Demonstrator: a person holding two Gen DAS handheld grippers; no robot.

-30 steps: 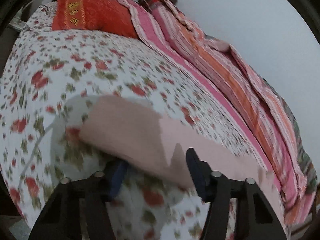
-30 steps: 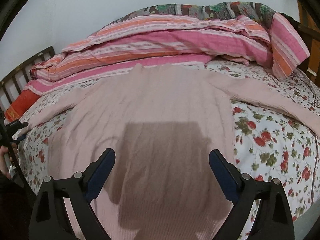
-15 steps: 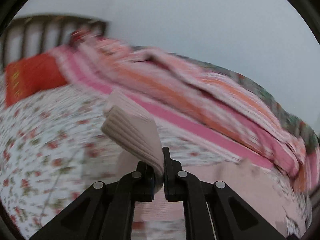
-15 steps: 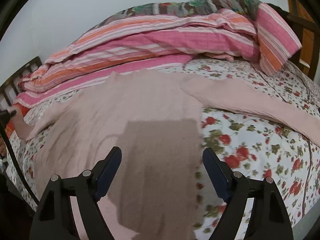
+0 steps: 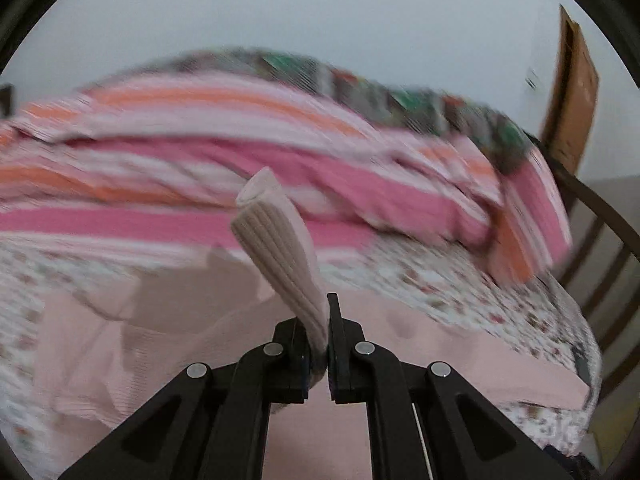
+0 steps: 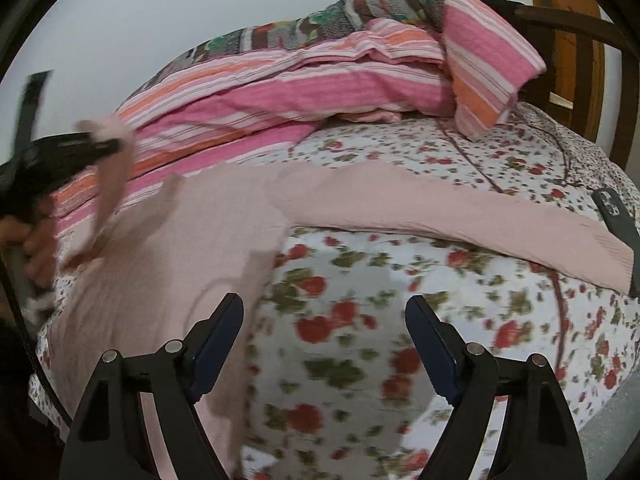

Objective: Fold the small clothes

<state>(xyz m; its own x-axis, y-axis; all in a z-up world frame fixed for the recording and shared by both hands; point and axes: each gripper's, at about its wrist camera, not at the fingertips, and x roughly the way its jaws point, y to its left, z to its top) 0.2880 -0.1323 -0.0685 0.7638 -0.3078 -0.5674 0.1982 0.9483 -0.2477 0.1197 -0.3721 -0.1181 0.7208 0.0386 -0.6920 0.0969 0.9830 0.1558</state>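
Left tool (image 5: pixel 318 354) pinching ribbed cuff (image 5: pixel 280 248) of pink sweater (image 6: pixel 168 248), lifted above floral bed (image 6: pixel 360 300). Right tool (image 6: pixel 324 332) spread wide, empty, hovering beside sweater's edge. Sweater flat on bed, other sleeve (image 6: pixel 460 216) stretched toward phone (image 6: pixel 616 220); striped quilt (image 6: pixel 320 84) behind.

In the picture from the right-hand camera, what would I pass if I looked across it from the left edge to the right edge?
left gripper pinching the raised sleeve cuff → pink sweater body → the other sleeve stretched over the floral bedsheet → dark phone at the right edge.
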